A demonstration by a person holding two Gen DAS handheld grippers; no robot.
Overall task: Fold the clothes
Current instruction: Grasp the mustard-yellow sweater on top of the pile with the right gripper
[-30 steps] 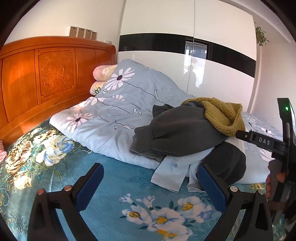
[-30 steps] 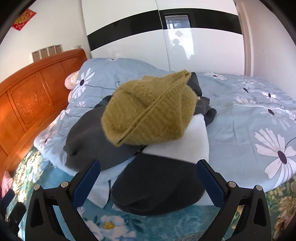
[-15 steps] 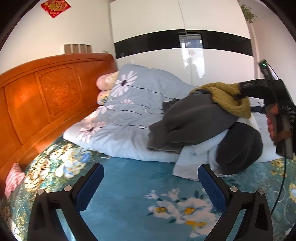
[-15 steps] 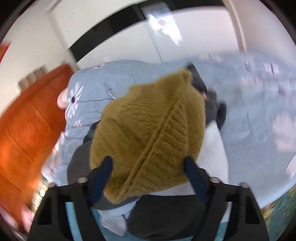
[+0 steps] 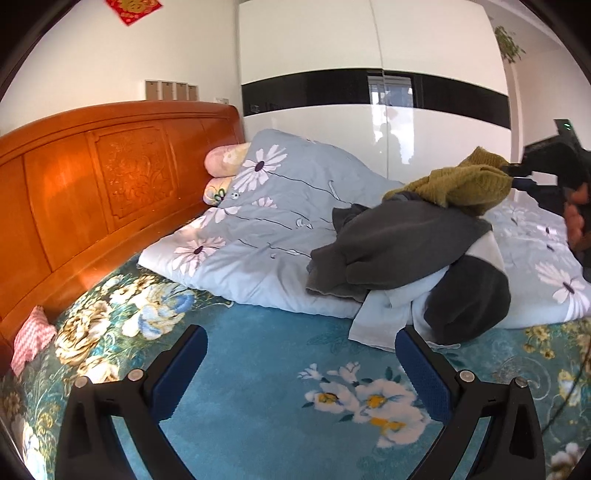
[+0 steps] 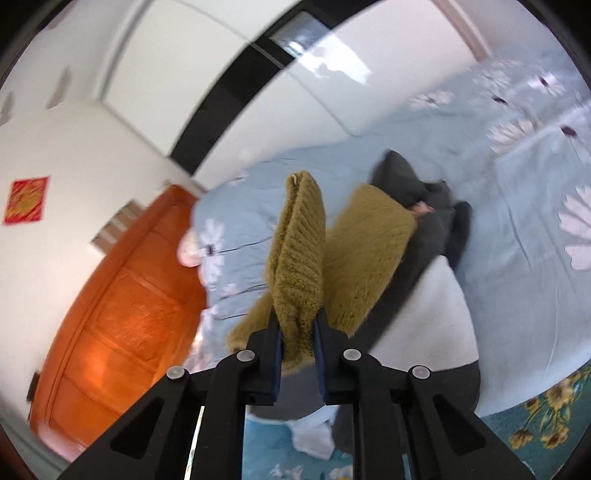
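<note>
The right gripper (image 6: 297, 332) is pinching a fold of the mustard knit sweater (image 6: 299, 266), its fingers (image 6: 275, 354) clenched on the thick ribbed fabric; the side-on left wrist view is showing that garment (image 5: 465, 184) raised at one end off the top of the clothes pile (image 5: 406, 251), probably to separate it from the rest so it can be laid out flat. Beneath it a dark grey garment (image 5: 399, 243), something pale blue (image 5: 384, 314) and a white-and-black piece (image 5: 469, 295) are lying heaped on the daisy-print duvet (image 5: 266, 229), which is bunched toward the wooden headboard (image 5: 92, 192). The left gripper (image 5: 301, 365) is hovering low over the teal floral bedsheet (image 5: 258, 387) in front of the pile, its fingers (image 5: 181, 373) spread wide and grasping nothing, seemingly waiting over the bare stretch where folding could be done. No readable lettering is showing; the red decoration (image 5: 133, 9) on the wall is too blurred to make out.
</note>
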